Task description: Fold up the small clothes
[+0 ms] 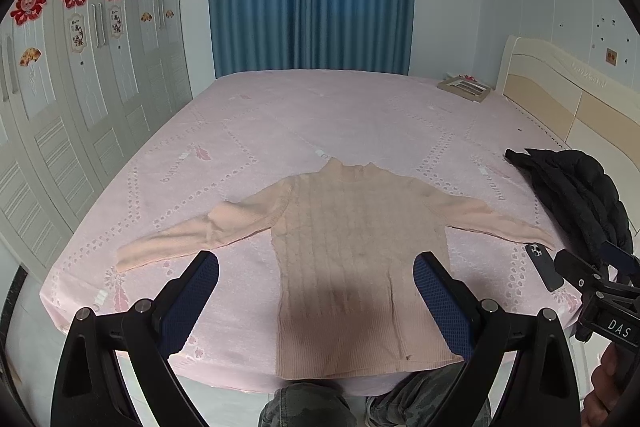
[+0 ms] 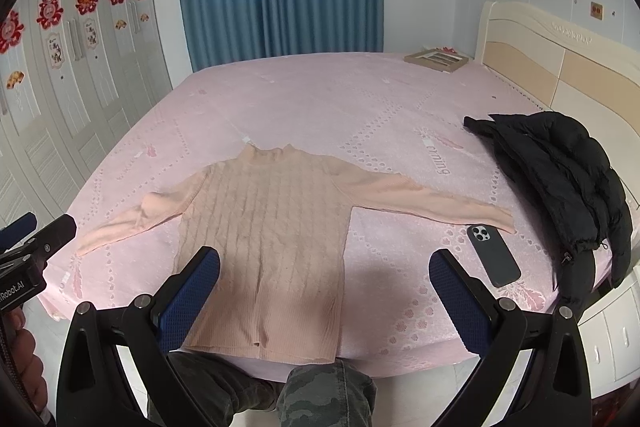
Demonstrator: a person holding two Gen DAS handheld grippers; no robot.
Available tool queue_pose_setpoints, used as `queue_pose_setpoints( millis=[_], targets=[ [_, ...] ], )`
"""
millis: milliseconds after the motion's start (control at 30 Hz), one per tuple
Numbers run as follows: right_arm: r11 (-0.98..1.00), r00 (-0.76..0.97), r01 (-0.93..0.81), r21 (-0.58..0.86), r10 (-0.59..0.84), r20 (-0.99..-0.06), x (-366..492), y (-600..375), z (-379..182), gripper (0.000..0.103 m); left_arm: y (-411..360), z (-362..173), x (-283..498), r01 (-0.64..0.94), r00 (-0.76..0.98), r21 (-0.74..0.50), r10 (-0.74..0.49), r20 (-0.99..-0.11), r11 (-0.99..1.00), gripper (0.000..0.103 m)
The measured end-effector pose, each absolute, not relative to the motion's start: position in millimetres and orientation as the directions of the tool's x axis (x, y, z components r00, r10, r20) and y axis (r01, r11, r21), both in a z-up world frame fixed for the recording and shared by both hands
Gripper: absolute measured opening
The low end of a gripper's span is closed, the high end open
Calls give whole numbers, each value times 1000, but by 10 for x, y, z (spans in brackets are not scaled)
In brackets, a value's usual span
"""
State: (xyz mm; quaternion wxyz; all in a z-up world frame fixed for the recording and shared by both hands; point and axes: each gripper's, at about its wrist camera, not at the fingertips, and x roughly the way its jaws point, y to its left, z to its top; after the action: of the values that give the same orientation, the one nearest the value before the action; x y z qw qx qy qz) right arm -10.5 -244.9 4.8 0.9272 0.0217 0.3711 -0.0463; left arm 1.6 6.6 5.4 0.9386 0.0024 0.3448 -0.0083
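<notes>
The pale pink cable-knit sweater [image 1: 352, 259] lies flat on the pink bed [image 1: 280, 131], collar away from the person, hem at the near edge, sleeves spread sideways. The left hand-held gripper [image 1: 316, 295] and the right hand-held gripper [image 2: 325, 293] both hang released above the hem. Each sleeve lies outward of its own side's gripper, so a sleeve fold looks nearest.

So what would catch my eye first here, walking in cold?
Probably the pink sweater, spread flat with sleeves out at the near edge of the pink bed. Next, the open left gripper and open right gripper, blue-padded fingers hovering over the sweater's hem. Then the black jacket heaped at the right, with a dark phone beside it.
</notes>
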Motion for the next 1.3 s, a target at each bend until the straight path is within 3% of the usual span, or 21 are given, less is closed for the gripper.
queue_pose_setpoints(
  millis=[933, 1300],
  targets=[
    [995, 732, 98, 16, -61, -678, -63, -2445, 42, 102, 117, 28, 94, 25, 783, -55, -54, -620, 998, 99],
    [994, 703, 109, 7, -72, -707, 214, -2350, -264, 102, 348, -452, 460, -13, 741, -81, -45, -670, 997, 100]
  ],
)
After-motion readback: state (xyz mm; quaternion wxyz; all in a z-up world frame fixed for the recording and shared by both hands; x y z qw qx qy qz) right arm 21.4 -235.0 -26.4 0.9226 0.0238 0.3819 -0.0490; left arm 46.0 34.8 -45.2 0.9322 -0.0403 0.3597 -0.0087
